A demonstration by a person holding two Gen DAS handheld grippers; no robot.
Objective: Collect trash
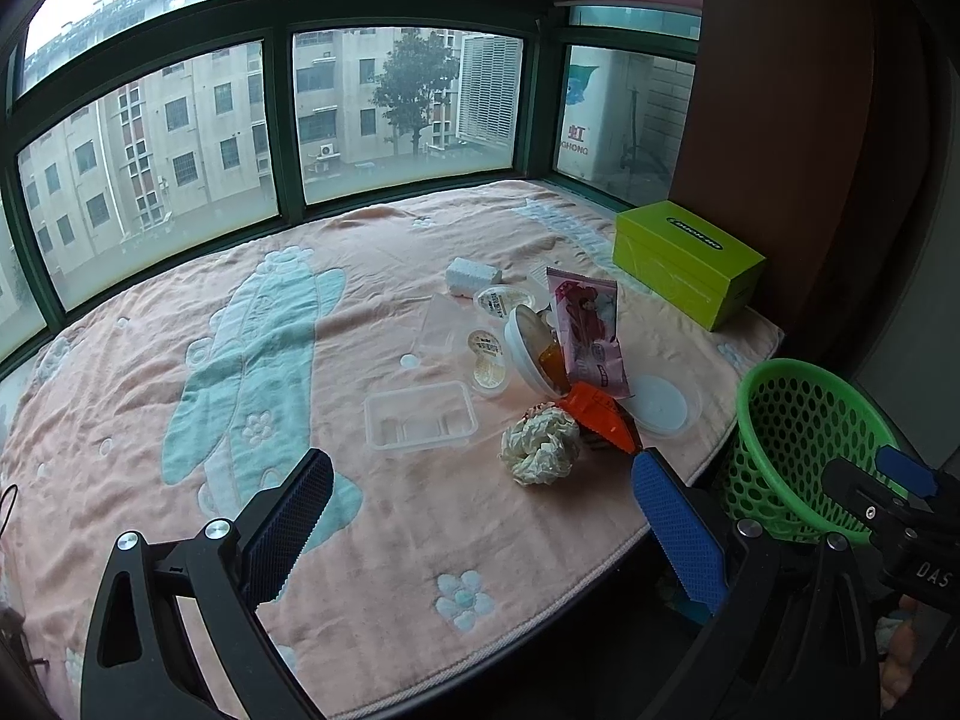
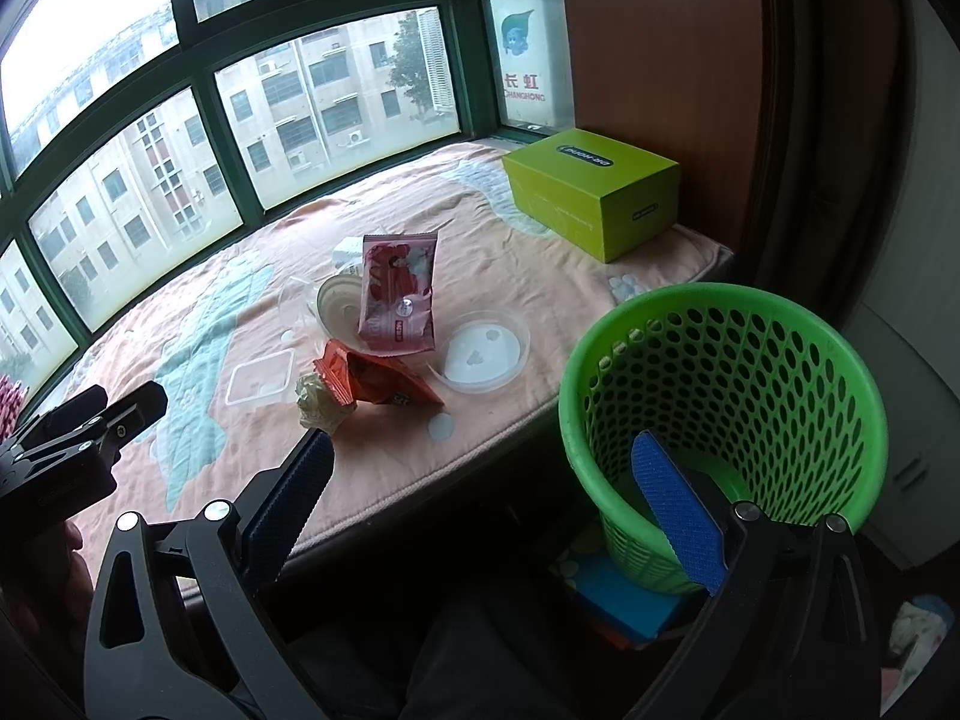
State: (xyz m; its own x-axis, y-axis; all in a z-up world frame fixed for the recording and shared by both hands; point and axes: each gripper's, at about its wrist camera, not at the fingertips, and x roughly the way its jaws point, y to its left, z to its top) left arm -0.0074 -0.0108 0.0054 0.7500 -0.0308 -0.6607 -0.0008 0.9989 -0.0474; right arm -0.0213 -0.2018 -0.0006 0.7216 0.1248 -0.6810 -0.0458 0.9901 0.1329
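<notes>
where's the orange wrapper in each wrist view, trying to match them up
Left wrist: the orange wrapper lies right of centre, between the crumpled paper ball and the round clear lid.
Right wrist: the wrapper lies left of centre, below the pink packet.
Shared landmark: the green basket, to the wrapper's right in both.

Green-framed bay windows (image 1: 282, 120) curve around a pink blanket (image 1: 180, 420) with pale blue patterns, grey daylight (overcast outside) falling from apartment blocks (image 1: 150, 144) opposite; a brown wall panel (image 2: 660, 48) closes the right side.
</notes>
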